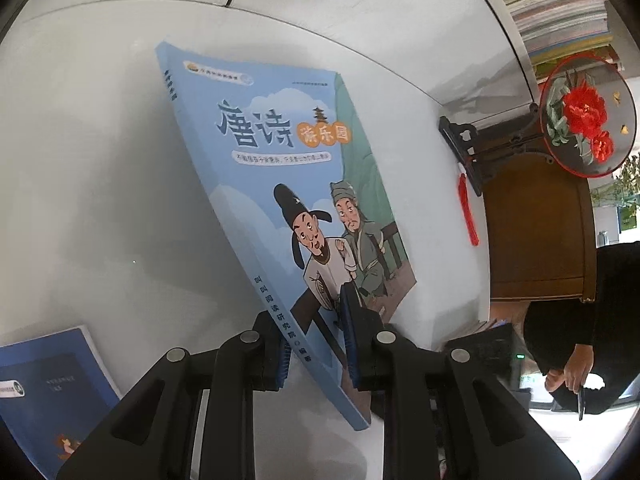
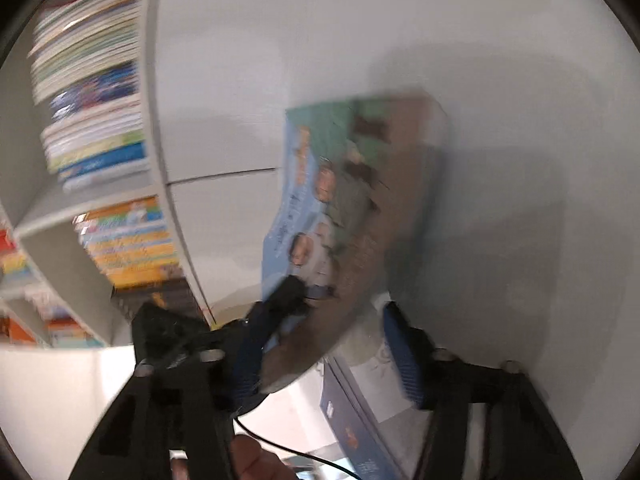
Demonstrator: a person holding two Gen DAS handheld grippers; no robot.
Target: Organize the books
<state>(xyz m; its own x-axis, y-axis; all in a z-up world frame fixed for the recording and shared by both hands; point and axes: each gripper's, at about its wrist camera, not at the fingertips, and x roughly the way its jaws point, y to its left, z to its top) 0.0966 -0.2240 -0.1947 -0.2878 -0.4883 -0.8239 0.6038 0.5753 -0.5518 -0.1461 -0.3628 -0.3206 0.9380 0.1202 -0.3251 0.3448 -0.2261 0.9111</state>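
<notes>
A light blue book (image 1: 280, 168) with two cartoon figures on its cover hangs tilted above the white table (image 1: 92, 200). My left gripper (image 1: 308, 308) is shut on its lower end, next to the spine. The right wrist view is blurred. There the same light blue book (image 2: 340, 208) has its lower edge between the fingers of my right gripper (image 2: 332, 316). That gripper is open: the left pad (image 2: 250, 356) lies close against the cover and the right pad (image 2: 402, 356) stands apart from the book. A dark blue book (image 1: 48, 384) lies flat on the table, also visible as the dark blue book (image 2: 356, 436).
A white bookshelf (image 2: 156, 128) packed with colourful books stands to the left in the right wrist view. A stack of books (image 1: 560, 12), a round fan ornament with red flowers (image 1: 584, 120) and a wooden cabinet (image 1: 540, 232) are at the right. A person in black (image 1: 580, 344) holds a pen.
</notes>
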